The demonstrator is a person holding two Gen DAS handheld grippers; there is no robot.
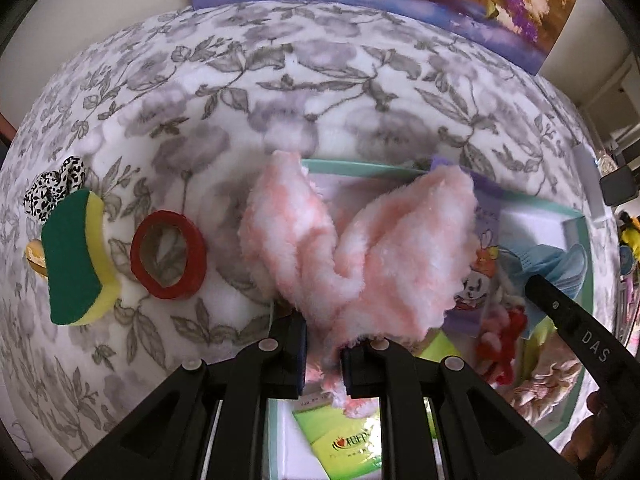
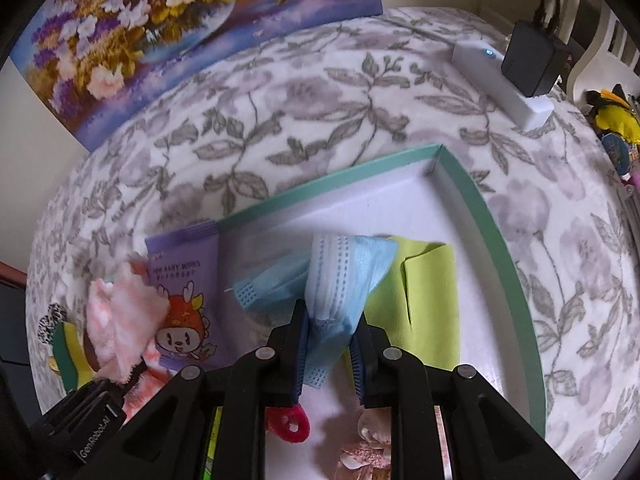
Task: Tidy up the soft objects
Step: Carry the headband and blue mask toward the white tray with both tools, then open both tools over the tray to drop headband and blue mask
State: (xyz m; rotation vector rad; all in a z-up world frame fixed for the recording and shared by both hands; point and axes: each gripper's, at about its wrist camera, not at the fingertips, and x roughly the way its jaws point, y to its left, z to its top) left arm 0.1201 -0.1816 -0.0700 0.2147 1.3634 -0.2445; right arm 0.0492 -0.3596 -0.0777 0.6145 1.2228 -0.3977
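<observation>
My left gripper is shut on a fluffy pink and white sock and holds it above the left edge of a teal-rimmed white tray. The sock also shows at the left of the right wrist view. My right gripper is shut on a light blue face mask over the tray. In the tray lie a purple baby wipes pack, a lime green cloth, a red scrunchie and a pink scrunchie.
On the floral blanket left of the tray lie a green and yellow sponge, a red tape roll and a black and white scrunchie. A flower painting stands behind. A white power strip with a black adapter lies at back right.
</observation>
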